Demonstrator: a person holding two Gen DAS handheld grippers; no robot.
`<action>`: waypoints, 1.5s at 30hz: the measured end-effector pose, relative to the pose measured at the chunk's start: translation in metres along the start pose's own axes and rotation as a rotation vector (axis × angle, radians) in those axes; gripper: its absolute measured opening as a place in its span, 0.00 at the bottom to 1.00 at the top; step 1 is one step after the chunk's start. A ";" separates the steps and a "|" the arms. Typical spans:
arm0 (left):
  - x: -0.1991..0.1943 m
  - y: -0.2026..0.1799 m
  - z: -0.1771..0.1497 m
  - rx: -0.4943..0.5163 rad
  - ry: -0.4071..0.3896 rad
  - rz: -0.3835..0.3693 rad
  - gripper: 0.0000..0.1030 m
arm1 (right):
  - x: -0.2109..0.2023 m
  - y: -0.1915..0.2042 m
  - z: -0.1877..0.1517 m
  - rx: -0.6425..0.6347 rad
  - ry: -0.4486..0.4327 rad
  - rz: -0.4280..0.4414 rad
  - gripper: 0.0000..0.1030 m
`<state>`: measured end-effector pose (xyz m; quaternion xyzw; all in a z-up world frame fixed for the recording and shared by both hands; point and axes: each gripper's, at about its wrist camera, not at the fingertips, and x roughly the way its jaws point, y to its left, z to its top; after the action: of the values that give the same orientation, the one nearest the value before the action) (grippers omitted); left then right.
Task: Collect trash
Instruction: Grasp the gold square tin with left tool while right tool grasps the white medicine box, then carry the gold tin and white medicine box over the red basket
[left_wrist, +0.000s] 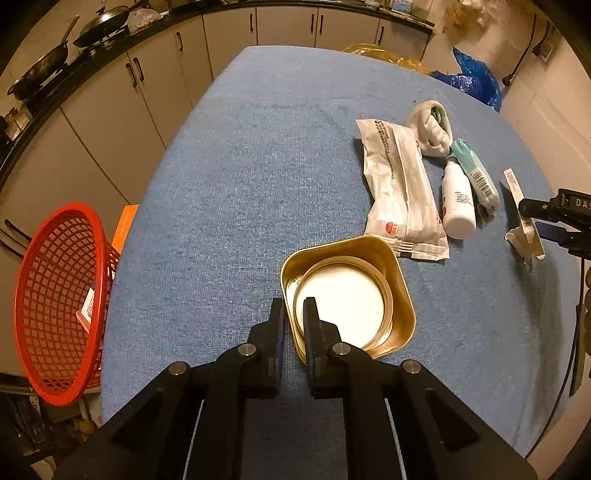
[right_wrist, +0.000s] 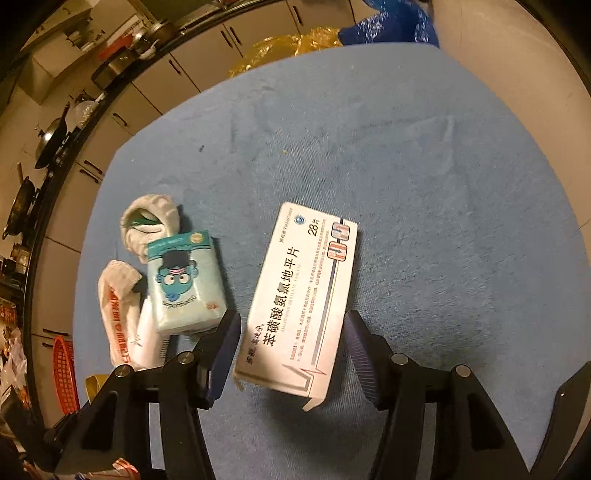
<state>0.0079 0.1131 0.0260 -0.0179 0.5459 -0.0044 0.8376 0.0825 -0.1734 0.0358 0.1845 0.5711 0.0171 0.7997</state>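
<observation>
Kitchen table under a blue ribbed cloth (left_wrist: 229, 192), red plastic mesh basket (left_wrist: 55, 295) off its left edge, white cabinets behind. Left gripper (left_wrist: 294, 317): fingers nearly closed, pinching the near wall of a square gold-coloured metal tin (left_wrist: 400, 291) with a round white lid inside; judged the step in hand, next a lift and carry leftward to the basket. Right gripper (right_wrist: 291, 332): jaws wide, straddling a white cardboard medicine box (right_wrist: 303, 295) without gripping; beside it a teal cartoon tissue pack (right_wrist: 184, 284), crumpled white wrapper (right_wrist: 118, 314) and small white plastic bottle (left_wrist: 458, 206).
</observation>
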 end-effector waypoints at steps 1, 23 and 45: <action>0.001 -0.001 0.000 -0.002 -0.001 0.000 0.10 | 0.001 0.000 -0.001 0.003 0.000 0.006 0.58; -0.021 -0.005 -0.028 0.021 -0.045 -0.044 0.06 | -0.045 0.068 -0.106 -0.338 0.009 0.085 0.56; -0.086 0.038 -0.033 0.011 -0.194 -0.018 0.06 | -0.082 0.138 -0.146 -0.464 -0.104 0.096 0.56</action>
<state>-0.0579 0.1525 0.0900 -0.0185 0.4620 -0.0132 0.8866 -0.0549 -0.0245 0.1130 0.0232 0.5006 0.1764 0.8472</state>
